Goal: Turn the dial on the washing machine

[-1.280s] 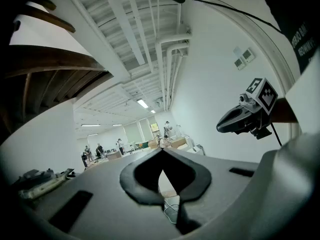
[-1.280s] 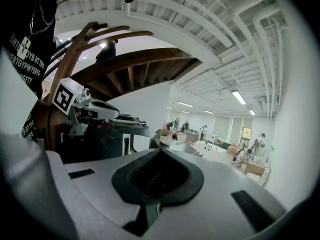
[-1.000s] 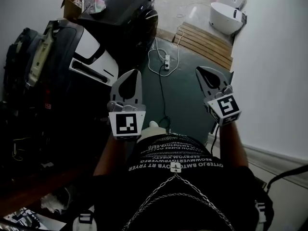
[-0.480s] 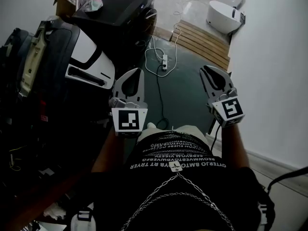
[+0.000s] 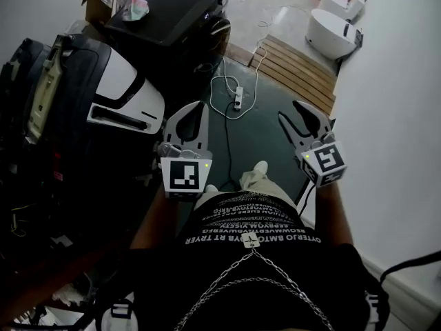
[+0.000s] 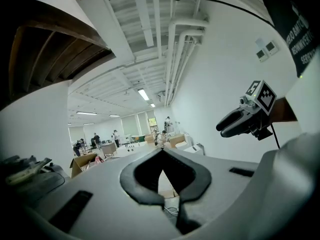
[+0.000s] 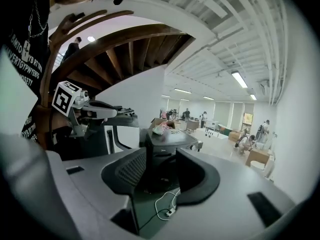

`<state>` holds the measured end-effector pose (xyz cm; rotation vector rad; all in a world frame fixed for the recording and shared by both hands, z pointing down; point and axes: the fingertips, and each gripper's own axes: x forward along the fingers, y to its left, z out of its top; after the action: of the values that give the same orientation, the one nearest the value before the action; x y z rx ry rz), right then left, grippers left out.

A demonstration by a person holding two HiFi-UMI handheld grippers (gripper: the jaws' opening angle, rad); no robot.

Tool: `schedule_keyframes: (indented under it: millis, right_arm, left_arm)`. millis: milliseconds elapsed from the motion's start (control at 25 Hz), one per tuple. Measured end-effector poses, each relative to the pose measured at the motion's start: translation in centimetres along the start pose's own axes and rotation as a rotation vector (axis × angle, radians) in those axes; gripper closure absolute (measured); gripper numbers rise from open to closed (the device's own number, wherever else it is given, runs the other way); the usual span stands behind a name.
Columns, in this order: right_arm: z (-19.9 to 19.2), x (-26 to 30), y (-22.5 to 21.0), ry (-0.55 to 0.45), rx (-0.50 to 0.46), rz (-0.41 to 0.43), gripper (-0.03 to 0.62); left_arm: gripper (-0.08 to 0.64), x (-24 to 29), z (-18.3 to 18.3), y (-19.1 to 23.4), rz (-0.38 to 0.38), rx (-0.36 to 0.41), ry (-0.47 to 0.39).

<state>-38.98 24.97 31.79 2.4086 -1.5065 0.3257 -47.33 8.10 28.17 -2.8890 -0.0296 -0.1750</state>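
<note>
Opening my right claw (image 5: 289, 113) wide on nothing, left claw (image 5: 198, 107) pinched together, I ready it for the washing machine (image 5: 176, 12) ahead.

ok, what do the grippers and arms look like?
Both the left gripper and right gripper are light grey, with pointed jaws lined by black pads. Each carries a white cube printed with black square markers. A black cable trails from the right one. The top is black with white lettering.
</note>
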Motion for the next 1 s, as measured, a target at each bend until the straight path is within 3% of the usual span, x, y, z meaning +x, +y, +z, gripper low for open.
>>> schedule_keyframes:
  millis: [200,400,600,1000]
  right_arm:
    - [-0.5,1.3,-5.2,-0.009,0.010,0.101,0.398]
    - [0.5,1.3,-10.5,-0.080,0.058,0.187,0.394]
    - [-0.9,-0.1,-15.5,-0.082,0.034,0.245,0.394]
    - [-3.4,-1.7,-20.6,-0.091,0.099,0.235,0.397]
  left_arm:
    - [0.555,5.3,1.4,-1.3,0.068,-0.007,0.019]
    - [0.555,10.2,4.3,-3.4,0.108,-0.026,0.008]
    - [0.555,14.8,6.9,-6.7,0.140,-0.048,0.035]
    - [0.555,18.8,7.9,-10.3,0.127,-0.059,0.072]
